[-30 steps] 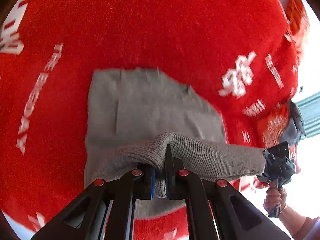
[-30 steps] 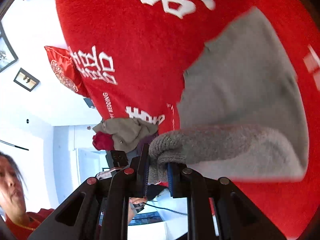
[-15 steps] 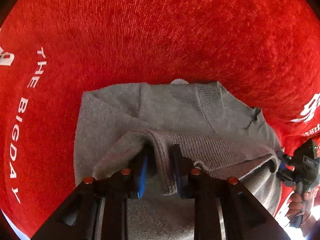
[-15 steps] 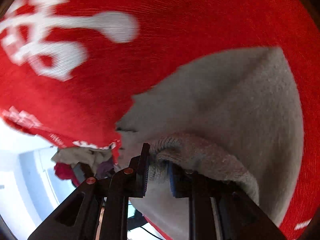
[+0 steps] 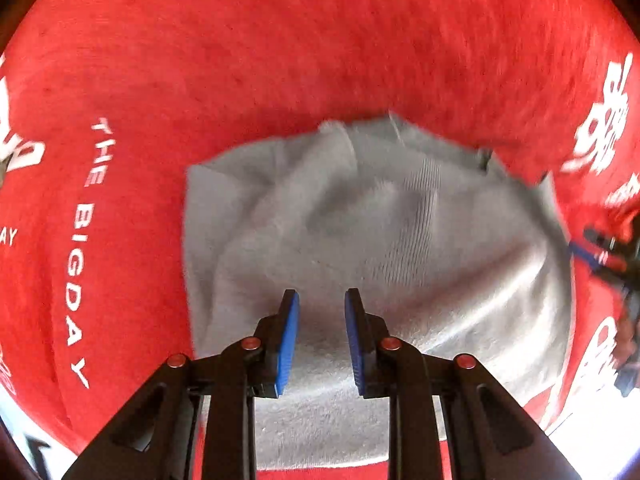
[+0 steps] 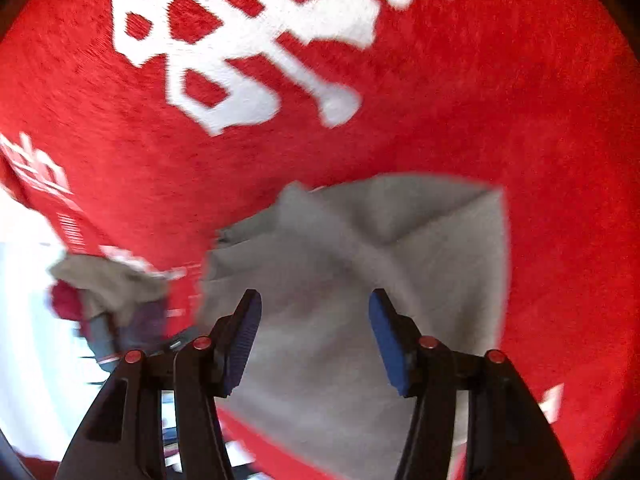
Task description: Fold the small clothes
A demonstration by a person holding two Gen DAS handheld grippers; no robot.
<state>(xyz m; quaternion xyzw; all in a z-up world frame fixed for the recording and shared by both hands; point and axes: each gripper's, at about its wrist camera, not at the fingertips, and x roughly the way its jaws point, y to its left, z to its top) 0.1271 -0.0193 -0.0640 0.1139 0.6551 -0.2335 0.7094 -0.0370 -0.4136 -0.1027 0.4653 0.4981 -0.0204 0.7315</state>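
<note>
Left gripper (image 5: 322,320) — fingers parted to a narrow gap, blue pads (image 5: 289,340) facing each other, nothing between them. The grey knit sweater (image 5: 360,232) lies just beyond and beneath the fingertips; whether the tips touch it cannot be told.

Right gripper (image 6: 316,332) — fingers spread wide, blue pads (image 6: 386,340) bare, gripping nothing. The same grey knit sweater (image 6: 360,280) fills the gap between the fingers and runs on beyond the tips.

Grey knit sweater — lies loosely folded on the red cloth (image 5: 280,40), rumpled, with soft ridges across its top layer and a ribbed band showing near the middle in the left wrist view. Its near edge passes under the left gripper. In the right wrist view one corner of it stands out square on the side of the right finger, and a lumpy fold rises beyond the fingertips.

Red cloth (image 6: 520,80) — surrounds the sweater on all sides; white lettering "THE BIGDAY" (image 5: 82,248) runs to the left of the sweater in the left wrist view, large white characters (image 6: 248,40) lie beyond the sweater in the right wrist view.

Right gripper as seen from the left wrist view (image 5: 608,256) — at the sweater's right edge, blurred.

Pile of other clothes (image 6: 108,292) — grey and red pieces, blurred, to the left of the sweater in the right wrist view, at the border of the red cloth.
</note>
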